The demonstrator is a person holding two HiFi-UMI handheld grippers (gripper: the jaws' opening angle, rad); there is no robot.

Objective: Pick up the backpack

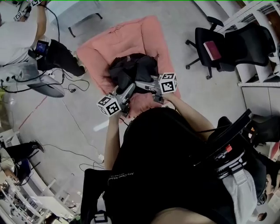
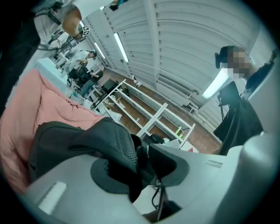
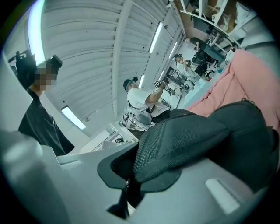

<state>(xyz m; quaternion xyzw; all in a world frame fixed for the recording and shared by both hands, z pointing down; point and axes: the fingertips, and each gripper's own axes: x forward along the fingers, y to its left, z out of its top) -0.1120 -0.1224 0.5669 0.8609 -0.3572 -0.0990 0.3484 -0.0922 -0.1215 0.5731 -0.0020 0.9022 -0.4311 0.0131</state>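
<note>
A black backpack (image 1: 133, 68) lies on a pink cushion (image 1: 144, 35) on the floor, right in front of me. Both grippers reach level into it from the near side. My left gripper (image 1: 127, 92) has one mesh shoulder strap (image 2: 116, 140) lying between its jaws, which stand apart, and the strap drapes over one pad without being pinched. My right gripper (image 1: 141, 83) is shut on the other mesh strap (image 3: 179, 140), which its pads squeeze flat. The backpack's body (image 3: 247, 131) fills the space behind that strap. The pink cushion (image 2: 26, 113) shows beyond the backpack's body (image 2: 65, 140) in the left gripper view.
A black office chair (image 1: 223, 43) stands to the right of the cushion, in front of white shelving (image 1: 258, 13). A person (image 1: 22, 35) with grippers stands at the upper left, and cables (image 1: 74, 87) trail over the grey floor. Another dark chair (image 1: 232, 140) is close on my right.
</note>
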